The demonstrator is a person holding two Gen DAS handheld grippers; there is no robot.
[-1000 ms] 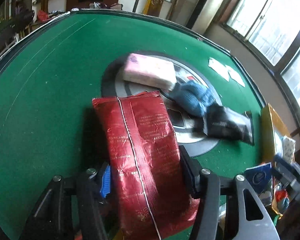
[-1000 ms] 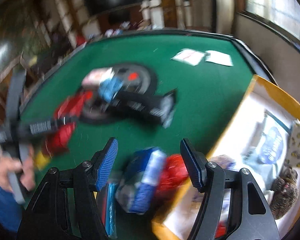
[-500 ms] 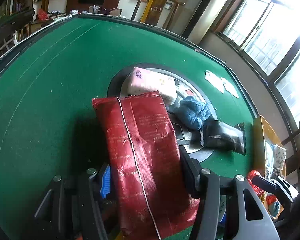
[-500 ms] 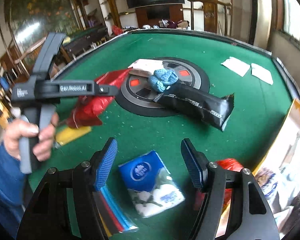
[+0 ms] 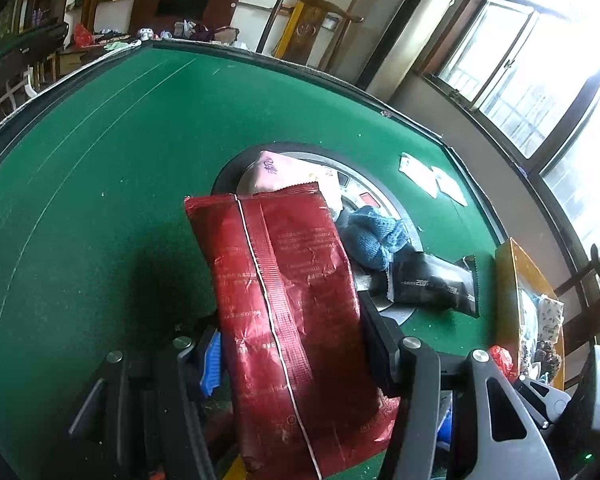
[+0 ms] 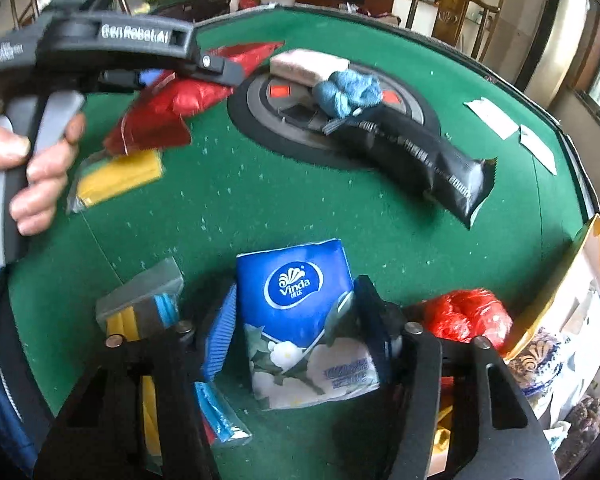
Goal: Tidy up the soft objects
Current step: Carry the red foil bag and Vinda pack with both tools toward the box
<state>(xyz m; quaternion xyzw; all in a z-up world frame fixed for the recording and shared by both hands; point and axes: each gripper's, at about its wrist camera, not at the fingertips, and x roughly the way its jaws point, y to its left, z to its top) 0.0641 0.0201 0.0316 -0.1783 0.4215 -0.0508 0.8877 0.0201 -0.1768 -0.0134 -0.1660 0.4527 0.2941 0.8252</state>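
Right wrist view: the right tongs (image 6: 296, 332), jaws just closing, pinch the blue "Vinda" tissue pack (image 6: 300, 316) low on the green counter (image 6: 300, 204), its long axis running 12 to 6 o'clock. Left wrist view: the left tongs (image 5: 288, 348) clamp the red foil bag (image 5: 288, 304), lengthwise toward 11 o'clock; "GenRobot.AI" marks their body.
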